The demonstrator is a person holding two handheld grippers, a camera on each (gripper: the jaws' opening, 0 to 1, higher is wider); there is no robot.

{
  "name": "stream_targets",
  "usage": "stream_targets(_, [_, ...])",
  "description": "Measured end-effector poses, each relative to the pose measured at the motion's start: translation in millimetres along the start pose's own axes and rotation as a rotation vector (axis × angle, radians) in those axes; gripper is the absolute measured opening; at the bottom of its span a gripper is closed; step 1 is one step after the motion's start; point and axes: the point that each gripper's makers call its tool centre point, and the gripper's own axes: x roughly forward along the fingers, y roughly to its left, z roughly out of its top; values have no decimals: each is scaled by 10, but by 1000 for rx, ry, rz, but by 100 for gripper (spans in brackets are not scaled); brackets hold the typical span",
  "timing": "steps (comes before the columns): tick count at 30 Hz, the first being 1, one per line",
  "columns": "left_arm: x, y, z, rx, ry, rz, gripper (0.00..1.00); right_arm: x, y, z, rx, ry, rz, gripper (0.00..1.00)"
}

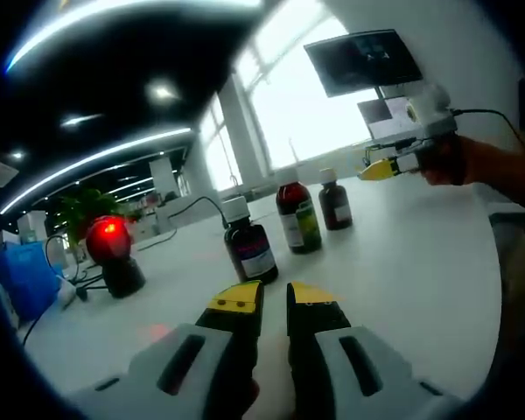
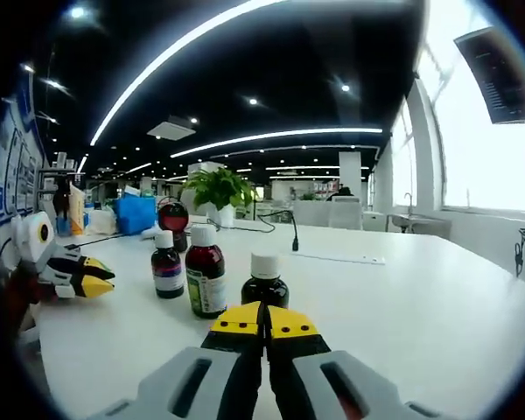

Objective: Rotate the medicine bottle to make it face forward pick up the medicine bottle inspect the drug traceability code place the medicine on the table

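Three medicine bottles stand upright in a row on the white table [image 1: 402, 271]. In the left gripper view, a dark bottle with a white cap and purple-white label [image 1: 249, 247] is closest, just beyond my left gripper [image 1: 276, 299], whose yellow-tipped jaws stand slightly apart and hold nothing. Behind it are a red-liquid bottle with a green label [image 1: 297, 217] and a small dark bottle [image 1: 335, 201]. My right gripper [image 1: 383, 169] hovers past them, held by a hand. In the right gripper view, my right gripper [image 2: 267, 322] is shut and empty, right behind the small dark bottle [image 2: 264, 287]. Further back are the green-label bottle [image 2: 206, 273], the purple-label bottle [image 2: 167, 264] and my left gripper [image 2: 92, 277].
A black stand with a glowing red head [image 1: 112, 249] sits at the table's left, with cables and a blue bag [image 1: 26, 276] near it. A potted plant [image 2: 217, 188] stands at the far end. A monitor [image 1: 363, 61] hangs by the window. A flat sheet [image 2: 341, 258] lies further along the table.
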Motion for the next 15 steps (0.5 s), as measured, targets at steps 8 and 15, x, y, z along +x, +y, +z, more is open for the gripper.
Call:
stream_targets(8, [-2, -9, 2, 10, 2, -2, 3, -49, -28, -137, 14, 3, -6, 0])
stream_targets(15, [5, -10, -2, 16, 7, 0, 3, -68, 9, -202, 8, 5, 24, 0])
